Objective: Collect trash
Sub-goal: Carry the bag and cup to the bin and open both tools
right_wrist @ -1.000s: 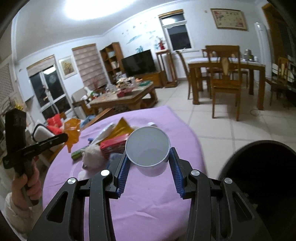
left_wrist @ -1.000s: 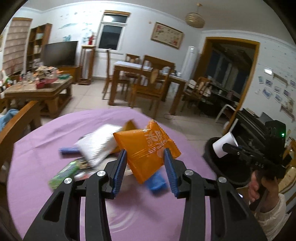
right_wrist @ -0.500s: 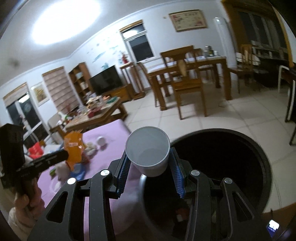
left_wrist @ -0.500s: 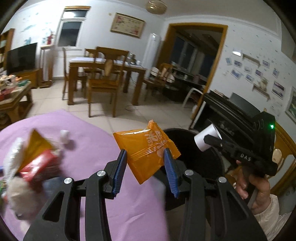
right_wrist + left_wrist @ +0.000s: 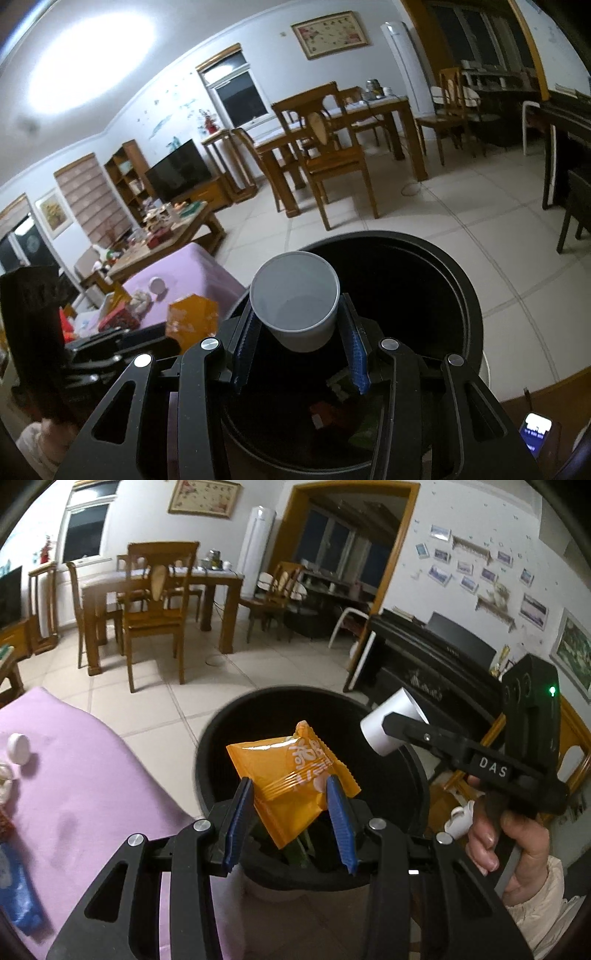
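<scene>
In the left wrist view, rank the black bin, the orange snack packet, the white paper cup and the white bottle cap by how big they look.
1. Black bin.
2. Orange snack packet, held near the camera, so it looks inflated.
3. White paper cup.
4. White bottle cap on the purple cloth.

Left gripper jaws clamp orange snack packet above black bin.

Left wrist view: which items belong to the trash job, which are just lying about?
Job:
- orange snack packet, in left hand-held gripper
- white paper cup, in right hand-held gripper
- black bin

Lying about:
- dining table
- piano
</scene>
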Motion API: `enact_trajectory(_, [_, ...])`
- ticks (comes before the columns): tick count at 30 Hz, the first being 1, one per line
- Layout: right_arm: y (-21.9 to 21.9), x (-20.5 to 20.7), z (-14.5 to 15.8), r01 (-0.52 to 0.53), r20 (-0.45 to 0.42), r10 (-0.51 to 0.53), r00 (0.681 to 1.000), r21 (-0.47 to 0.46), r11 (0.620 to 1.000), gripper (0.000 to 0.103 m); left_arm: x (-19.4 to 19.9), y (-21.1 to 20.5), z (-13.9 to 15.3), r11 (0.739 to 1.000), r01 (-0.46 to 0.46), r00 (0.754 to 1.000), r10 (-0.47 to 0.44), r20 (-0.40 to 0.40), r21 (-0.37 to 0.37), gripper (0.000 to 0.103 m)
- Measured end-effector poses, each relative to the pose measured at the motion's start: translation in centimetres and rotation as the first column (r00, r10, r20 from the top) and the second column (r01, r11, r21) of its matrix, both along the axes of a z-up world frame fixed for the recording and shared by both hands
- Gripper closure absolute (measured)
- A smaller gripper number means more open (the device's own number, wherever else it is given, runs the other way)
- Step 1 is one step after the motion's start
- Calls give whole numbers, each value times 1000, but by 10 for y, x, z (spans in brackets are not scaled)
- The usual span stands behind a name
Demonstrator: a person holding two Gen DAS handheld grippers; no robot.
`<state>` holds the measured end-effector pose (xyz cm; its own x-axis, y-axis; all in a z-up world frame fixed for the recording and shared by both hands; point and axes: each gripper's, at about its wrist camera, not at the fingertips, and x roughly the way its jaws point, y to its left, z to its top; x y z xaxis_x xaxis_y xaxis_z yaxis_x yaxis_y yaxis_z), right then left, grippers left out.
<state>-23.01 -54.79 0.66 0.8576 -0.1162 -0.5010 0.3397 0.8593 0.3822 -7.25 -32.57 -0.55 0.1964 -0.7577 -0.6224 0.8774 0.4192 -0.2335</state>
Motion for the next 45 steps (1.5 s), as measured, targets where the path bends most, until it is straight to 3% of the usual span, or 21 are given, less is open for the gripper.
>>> enact_trajectory(22, [-12, 6, -29, 40, -40, -37, 999, 58, 998, 61, -18, -27, -16, 996, 50, 999, -50, 7, 73, 62])
enact_trajectory(24, [-11, 8, -30, 47, -48, -44, 998, 65, 997, 49, -21, -29, -16, 995, 57, 998, -59, 16, 86, 60])
enact_trajectory(25, [-10, 7, -29, 53, -44, -50, 998, 72, 996, 32, -23, -31, -15, 994, 56, 998, -59, 26, 94, 51])
enact_trajectory(26, [-10, 6, -29, 60, -37, -57, 998, 81, 995, 24, -25, -30, -14, 994, 48, 998, -52, 41, 96, 29])
enact_trajectory(28, [-11, 4, -28, 63, -23, -61, 998, 93, 994, 21, -29, -25, -8, 997, 14, 995, -22, 101, 75, 5])
enact_trajectory(34, [-5, 0, -24, 66, -2, -66, 998, 87, 994, 16, -37, -15, 9, 999, -1, 986, -7, 165, 49, 5])
enact_trajectory(45, [21, 17, -11, 2, -4, -1, 1000, 55, 998, 16, -28, 32, 24, 997, -79, 983, 79, 163, -10, 5])
